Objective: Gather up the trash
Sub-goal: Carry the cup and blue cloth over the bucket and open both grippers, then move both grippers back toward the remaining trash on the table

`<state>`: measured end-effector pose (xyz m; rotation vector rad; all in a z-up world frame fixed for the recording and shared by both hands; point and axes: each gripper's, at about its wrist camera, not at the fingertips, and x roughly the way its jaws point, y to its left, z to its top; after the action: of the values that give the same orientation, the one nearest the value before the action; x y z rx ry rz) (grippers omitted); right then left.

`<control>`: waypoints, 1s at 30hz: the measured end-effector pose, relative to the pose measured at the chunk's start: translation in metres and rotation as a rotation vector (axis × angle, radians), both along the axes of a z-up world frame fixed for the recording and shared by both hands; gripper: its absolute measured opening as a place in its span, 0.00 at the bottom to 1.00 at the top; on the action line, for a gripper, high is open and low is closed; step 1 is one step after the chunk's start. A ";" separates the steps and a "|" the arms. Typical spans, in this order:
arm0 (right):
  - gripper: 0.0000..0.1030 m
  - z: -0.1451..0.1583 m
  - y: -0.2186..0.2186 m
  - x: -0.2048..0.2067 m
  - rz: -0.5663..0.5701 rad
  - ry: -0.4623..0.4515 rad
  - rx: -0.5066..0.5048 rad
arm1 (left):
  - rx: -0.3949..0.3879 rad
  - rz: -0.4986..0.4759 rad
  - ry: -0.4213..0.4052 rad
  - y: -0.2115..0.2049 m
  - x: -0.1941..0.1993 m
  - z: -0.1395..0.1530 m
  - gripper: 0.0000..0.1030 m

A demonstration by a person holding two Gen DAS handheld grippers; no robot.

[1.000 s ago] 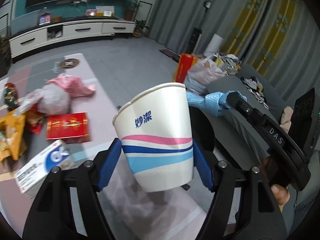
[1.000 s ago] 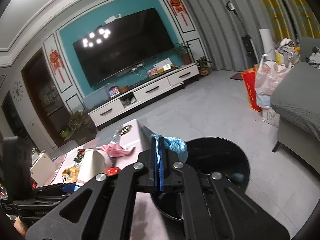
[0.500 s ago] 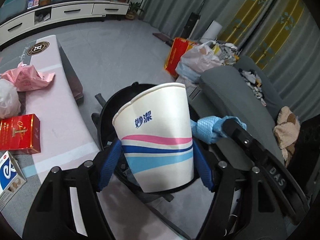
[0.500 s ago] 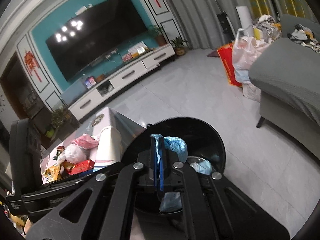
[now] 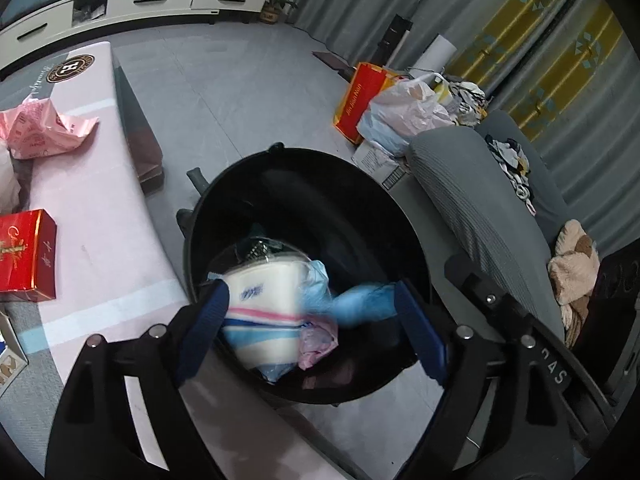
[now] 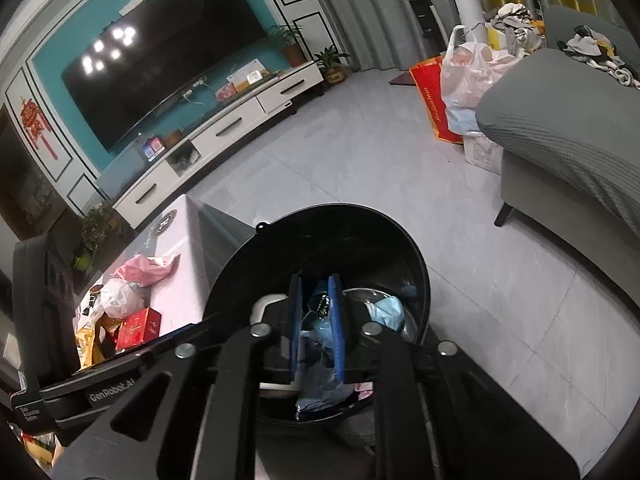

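pink-topped counter (image 5: 92,216) on the left carries a red box (image 5: 24,256) and a crumpled pink bag (image 5: 44,128). beside it stands the black bin (image 5: 304,168). the left claw (image 5: 312,332) is spreading over the bin's mouth, its pads off the paper cup (image 5: 264,312), which is blurred, inside the bin, long axis tilted, rim pointing up and away. the right claw (image 6: 316,328) is opening, a blue wrapper (image 6: 320,360) between its narrow pads; whether they press it i cannot tell.
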<state>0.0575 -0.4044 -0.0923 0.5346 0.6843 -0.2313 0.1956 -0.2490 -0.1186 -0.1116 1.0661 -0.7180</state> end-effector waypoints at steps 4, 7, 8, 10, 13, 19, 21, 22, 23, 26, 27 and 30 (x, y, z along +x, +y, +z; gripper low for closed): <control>0.36 0.001 0.000 -0.002 -0.017 -0.009 -0.005 | -0.001 0.003 -0.020 0.004 -0.003 0.003 0.82; 0.38 0.002 0.001 0.000 -0.009 -0.015 0.008 | -0.003 0.009 -0.039 0.011 -0.008 0.007 0.82; 0.38 0.002 0.001 0.000 -0.006 -0.017 0.011 | -0.006 0.011 -0.044 0.014 -0.010 0.008 0.83; 0.38 0.003 0.003 0.000 0.002 -0.022 0.016 | -0.017 0.017 -0.053 0.022 -0.013 0.012 0.83; 0.42 0.006 0.009 0.001 0.020 -0.038 0.017 | -0.036 0.033 -0.060 0.038 -0.021 0.015 0.84; 0.48 0.011 0.028 0.008 0.072 -0.047 0.010 | -0.048 0.070 -0.060 0.074 -0.033 0.018 0.84; 0.55 0.013 0.035 0.010 0.095 -0.053 0.018 | -0.052 0.079 -0.060 0.086 -0.037 0.018 0.84; 0.56 0.014 0.040 0.012 0.116 -0.057 0.027 | -0.052 0.089 -0.062 0.094 -0.039 0.017 0.85; 0.58 0.015 0.044 0.013 0.128 -0.061 0.031 | -0.050 0.096 -0.062 0.102 -0.041 0.017 0.85; 0.65 0.019 0.064 0.018 0.179 -0.073 0.007 | -0.045 0.119 -0.069 0.124 -0.048 0.017 0.86; 0.68 0.020 0.071 0.019 0.197 -0.074 -0.005 | -0.043 0.125 -0.072 0.132 -0.051 0.016 0.86; 0.73 0.023 0.092 0.024 0.251 -0.083 -0.022 | -0.045 0.149 -0.077 0.155 -0.055 0.019 0.88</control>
<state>0.0812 -0.3125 -0.0696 0.4304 0.6603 0.0186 0.1402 -0.0936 -0.0998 -0.1988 0.9573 -0.6070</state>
